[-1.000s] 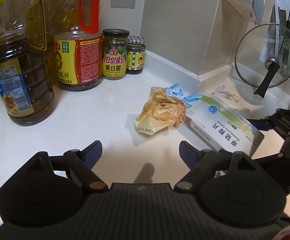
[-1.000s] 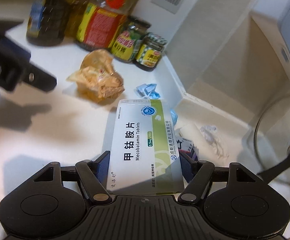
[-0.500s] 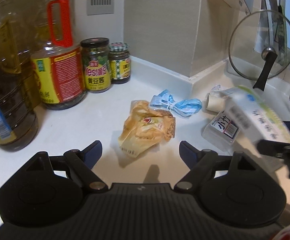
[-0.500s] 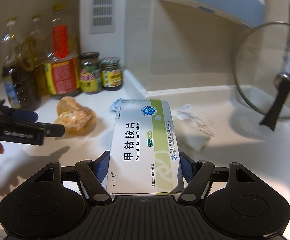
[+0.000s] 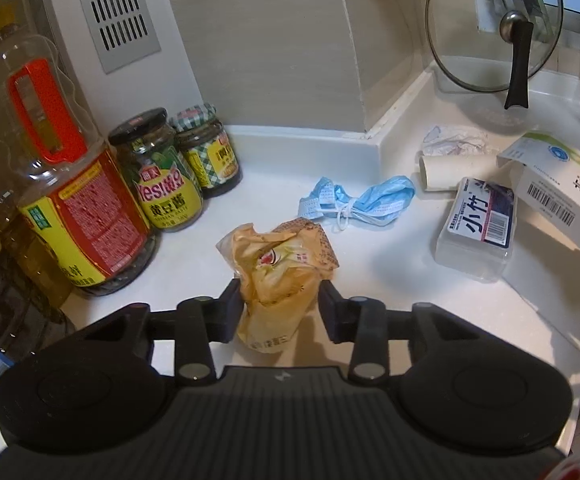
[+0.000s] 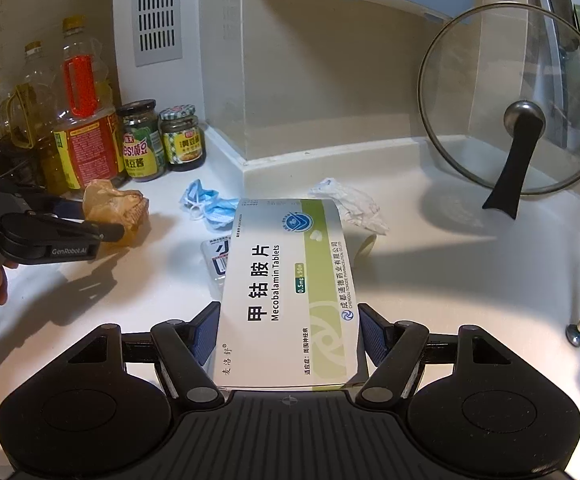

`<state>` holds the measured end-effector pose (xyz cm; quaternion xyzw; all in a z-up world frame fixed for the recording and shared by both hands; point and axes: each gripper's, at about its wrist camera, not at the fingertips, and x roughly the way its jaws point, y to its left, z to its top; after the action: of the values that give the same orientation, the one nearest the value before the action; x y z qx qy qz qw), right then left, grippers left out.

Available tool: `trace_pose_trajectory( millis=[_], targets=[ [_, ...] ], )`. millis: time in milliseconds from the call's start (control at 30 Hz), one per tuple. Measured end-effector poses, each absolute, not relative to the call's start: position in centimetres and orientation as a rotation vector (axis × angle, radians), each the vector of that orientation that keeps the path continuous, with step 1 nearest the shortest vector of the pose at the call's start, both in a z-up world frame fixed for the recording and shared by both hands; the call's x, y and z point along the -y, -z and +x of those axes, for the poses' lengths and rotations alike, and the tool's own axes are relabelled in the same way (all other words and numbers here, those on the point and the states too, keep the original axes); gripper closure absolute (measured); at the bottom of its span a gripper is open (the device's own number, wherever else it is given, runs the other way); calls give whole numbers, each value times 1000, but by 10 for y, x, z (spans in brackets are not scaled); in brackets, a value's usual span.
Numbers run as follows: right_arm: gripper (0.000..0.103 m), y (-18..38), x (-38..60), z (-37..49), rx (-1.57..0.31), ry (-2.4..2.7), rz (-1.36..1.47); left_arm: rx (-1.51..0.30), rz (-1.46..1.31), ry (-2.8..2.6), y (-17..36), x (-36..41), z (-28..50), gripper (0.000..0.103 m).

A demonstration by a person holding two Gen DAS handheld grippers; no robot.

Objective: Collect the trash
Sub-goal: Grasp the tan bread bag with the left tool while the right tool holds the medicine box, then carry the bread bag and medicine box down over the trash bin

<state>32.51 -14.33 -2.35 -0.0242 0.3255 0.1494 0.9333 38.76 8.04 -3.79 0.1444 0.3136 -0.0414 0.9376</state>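
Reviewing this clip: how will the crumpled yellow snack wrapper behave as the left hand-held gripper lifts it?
The yellow snack wrapper is creased thin film, so it will probably crush and flop rather than hold shape. It looks empty, likely very light. The left hand-held gripper has just been closing around its lower part; glossy film might slip.

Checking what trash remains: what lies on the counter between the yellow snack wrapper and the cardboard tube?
A crumpled blue face mask, seen in the left wrist view.

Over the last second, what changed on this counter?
The left tool advanced to the crumpled yellow wrapper and its jaws have just been closing around it. The right tool lifted the tablet box, still gripped. Mask, jars and bottles stayed put.
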Motion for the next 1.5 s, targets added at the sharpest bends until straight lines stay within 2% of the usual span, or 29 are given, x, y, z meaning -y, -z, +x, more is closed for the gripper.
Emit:
trace_pose_trajectory(
  millis=[600, 1033, 1500],
  targets=[
    [32, 16, 164, 310, -686, -414, 26, -703, -14, 25, 12, -53, 305, 71],
    [32, 18, 182, 273, -705, -576, 51, -739, -77, -47, 7, -12, 239, 71],
    [32, 16, 193, 182, -706, -432, 100, -768, -62, 159, 15, -7, 196, 71]
  ],
)
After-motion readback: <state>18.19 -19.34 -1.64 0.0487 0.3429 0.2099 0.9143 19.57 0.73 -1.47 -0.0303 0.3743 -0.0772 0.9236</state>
